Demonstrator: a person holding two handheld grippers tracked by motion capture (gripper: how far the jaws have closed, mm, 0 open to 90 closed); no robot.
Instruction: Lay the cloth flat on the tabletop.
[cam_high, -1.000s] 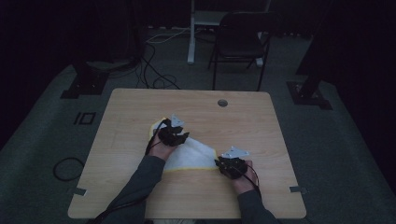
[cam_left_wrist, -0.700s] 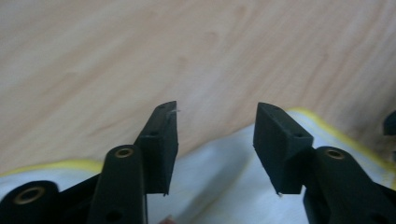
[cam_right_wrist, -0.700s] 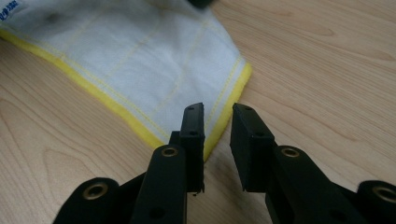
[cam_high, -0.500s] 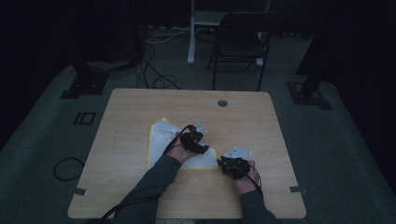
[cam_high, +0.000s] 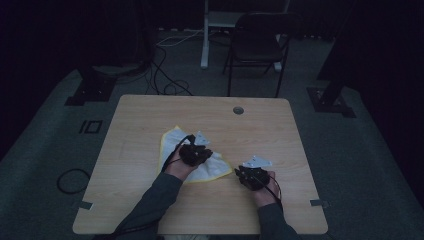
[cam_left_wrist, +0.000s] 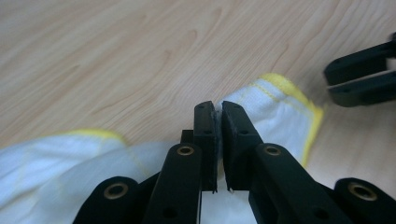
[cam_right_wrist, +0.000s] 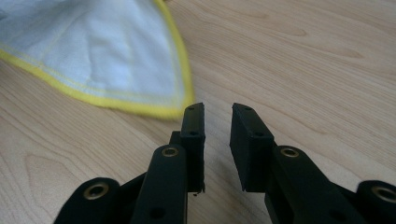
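Soft white cloth (cam_left_wrist: 261, 112) w/ yellow stitched hem, matt black plastic tongs (cam_left_wrist: 217, 116), smooth wood-grain table (cam_high: 150, 125)

From above we see a dim, underexposed scene: the table (cam_high: 150, 125) is the one lit patch, and the floor and room around it sink into near black with a bluish cast. Up close, our two gripper views are bright and evenly lit, with soft shadows on the wood. There the near jaws blur, and the white cloth (cam_right_wrist: 93, 46) looks soft and slightly washed out.
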